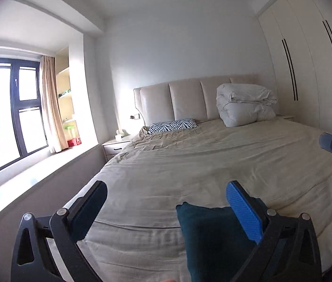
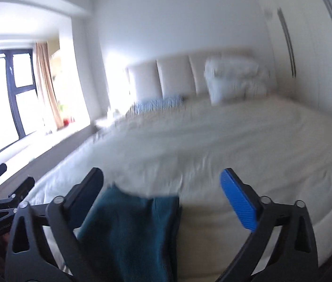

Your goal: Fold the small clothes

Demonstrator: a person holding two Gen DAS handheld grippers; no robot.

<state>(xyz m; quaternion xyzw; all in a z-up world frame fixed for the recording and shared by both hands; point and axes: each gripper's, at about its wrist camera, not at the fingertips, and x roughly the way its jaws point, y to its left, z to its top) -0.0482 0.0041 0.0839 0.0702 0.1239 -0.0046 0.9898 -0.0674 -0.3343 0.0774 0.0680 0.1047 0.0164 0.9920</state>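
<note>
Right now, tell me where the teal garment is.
The teal garment lies at the near foot edge of the bed, low in both wrist views, between the open left gripper and right gripper.

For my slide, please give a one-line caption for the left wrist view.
Open left tongs above a beige bed, with a teal garment lying near the bed's foot.

One wide bed with a wrinkled beige sheet (image 1: 213,159), one dark teal knitted garment (image 1: 213,239) at its near edge, one zebra-striped pillow (image 1: 172,126), one folded white duvet (image 1: 243,104), one white bedside cabinet (image 1: 115,146), one dark-framed window (image 1: 13,112), and two black two-finger grippers: left gripper (image 1: 166,202), right gripper (image 2: 161,188)
</note>
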